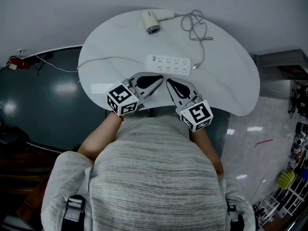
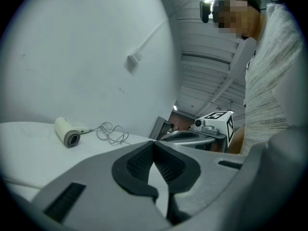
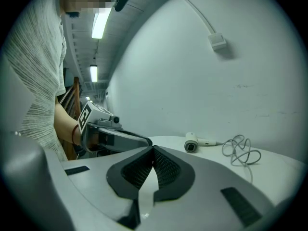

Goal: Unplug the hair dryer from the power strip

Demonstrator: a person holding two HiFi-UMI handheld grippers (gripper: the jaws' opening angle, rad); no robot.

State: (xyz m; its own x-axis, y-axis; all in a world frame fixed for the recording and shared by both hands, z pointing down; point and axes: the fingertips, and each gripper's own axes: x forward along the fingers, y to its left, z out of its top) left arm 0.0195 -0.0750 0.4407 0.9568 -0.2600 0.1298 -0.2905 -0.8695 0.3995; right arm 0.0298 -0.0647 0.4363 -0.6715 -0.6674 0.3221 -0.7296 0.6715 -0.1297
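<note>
A cream hair dryer (image 1: 153,21) lies at the far edge of the white table (image 1: 231,88), its grey cord (image 1: 195,29) coiled to the right and running down to the right end of a white power strip (image 1: 168,65) in the middle. The dryer also shows in the left gripper view (image 2: 67,132) and the right gripper view (image 3: 191,143), with the cord (image 3: 241,151) beside it. My left gripper (image 1: 161,78) and right gripper (image 1: 168,82) sit at the near table edge, tips close together, both shut and empty, just short of the strip.
A thin white cable (image 1: 98,60) runs off the table's left side toward the dark floor (image 1: 43,105). A white wall (image 2: 72,57) stands behind the table. Shelving and clutter (image 1: 293,177) are at the far right.
</note>
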